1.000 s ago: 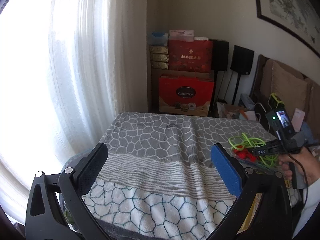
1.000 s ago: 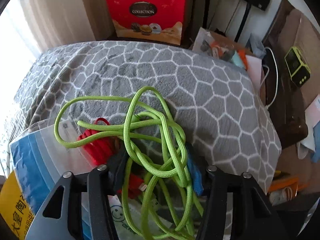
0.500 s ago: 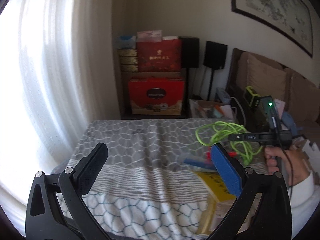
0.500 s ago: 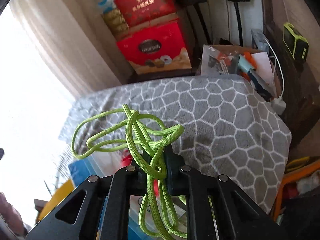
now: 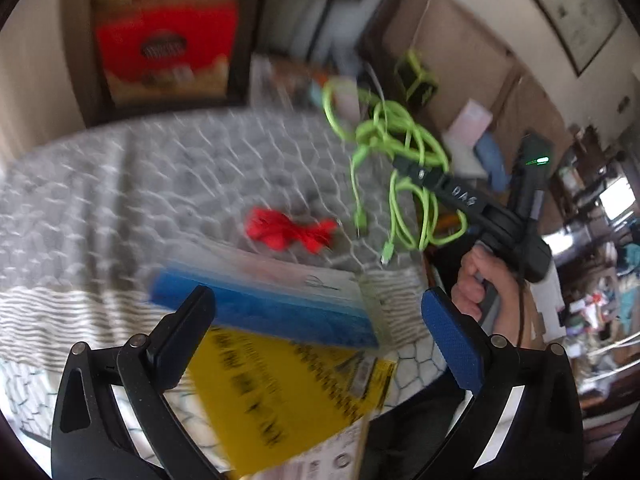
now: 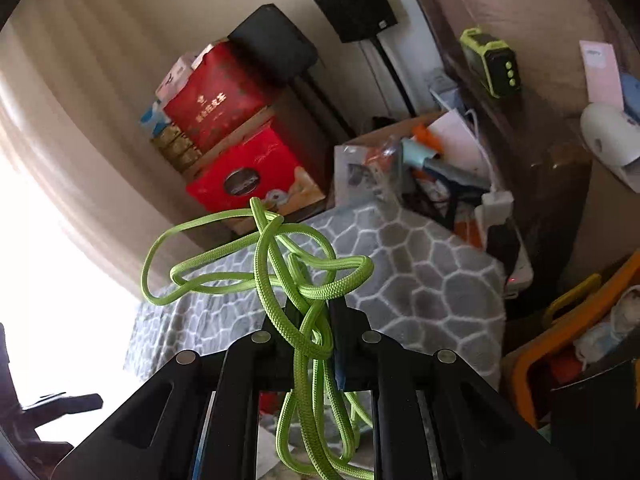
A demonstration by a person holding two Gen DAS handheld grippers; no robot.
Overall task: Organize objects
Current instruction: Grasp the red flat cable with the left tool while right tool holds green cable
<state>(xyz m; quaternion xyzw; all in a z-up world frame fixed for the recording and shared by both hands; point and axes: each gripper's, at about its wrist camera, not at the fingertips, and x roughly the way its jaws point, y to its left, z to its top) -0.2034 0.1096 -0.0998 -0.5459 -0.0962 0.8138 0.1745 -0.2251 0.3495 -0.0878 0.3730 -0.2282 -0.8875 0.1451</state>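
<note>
step: green cord (image 6: 280,276) is clamped in right gripper (image 6: 316,320) jaws, lifted off bench (image 5: 100,200) | left gripper (image 5: 316,316) jaws are apart, nothing held, over blue bag (image 5: 272,304) | next: probably cord gets parked somewhere, dangling loops need watching

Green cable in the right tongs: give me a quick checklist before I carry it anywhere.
1. Grip: right tongs shut on the green cable: ok.
2. Cable clear of the blanket: loops and plug ends hang in the air: ok.
3. Tangle: cable knotted, loose ends dangling; may snag: not ok.
4. Left tongs open and empty, above the blue-edged bag: ok.
5. Red cord left alone on the blanket: ok.
6. Drop-off spot for the cable: cannot tell.
</note>
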